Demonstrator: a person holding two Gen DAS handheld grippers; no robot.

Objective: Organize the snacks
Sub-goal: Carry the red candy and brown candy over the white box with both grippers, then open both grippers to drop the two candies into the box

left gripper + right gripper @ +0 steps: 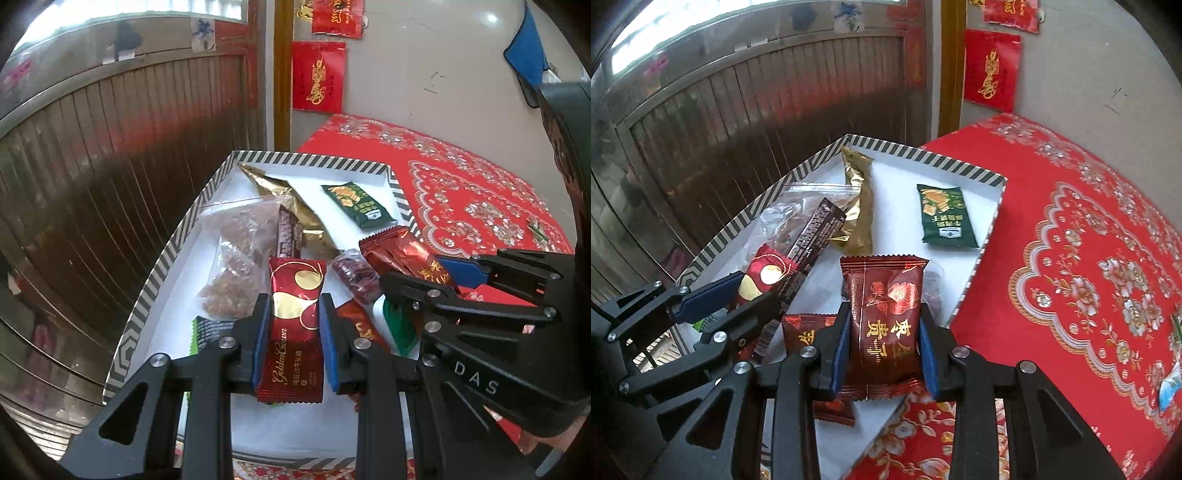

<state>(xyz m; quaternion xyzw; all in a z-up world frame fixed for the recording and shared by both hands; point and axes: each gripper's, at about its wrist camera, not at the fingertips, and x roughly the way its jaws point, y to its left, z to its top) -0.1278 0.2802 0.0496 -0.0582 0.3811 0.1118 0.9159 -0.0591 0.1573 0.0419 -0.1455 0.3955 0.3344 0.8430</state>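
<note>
- The left gripper (291,339) is clamped on a red Golden Crown packet (293,328), held above the near half of the striped box (173,254).
- The right gripper (884,354) is clamped on a brown-red date packet (884,325), over the box's near right edge, at about 5 o'clock from the box's middle.
- Judged step: dropping both packets into the box. To do it well, lower each until it is just above the white floor, and aim for bare floor.
- The clearest gap lies toward 12 o'clock, between the gold packet (288,206) and the green packet (356,205); the nut bags (236,266) crowd the 9 o'clock side.
- The two grippers are close together, so releasing one at a time would likely avoid a knock.
- The box sits on a tabletop under a red floral cloth (1089,258), at its left edge.
- A slatted metal door (110,166) stands to the left; red paper decorations (319,75) hang on the pale wall behind.
</note>
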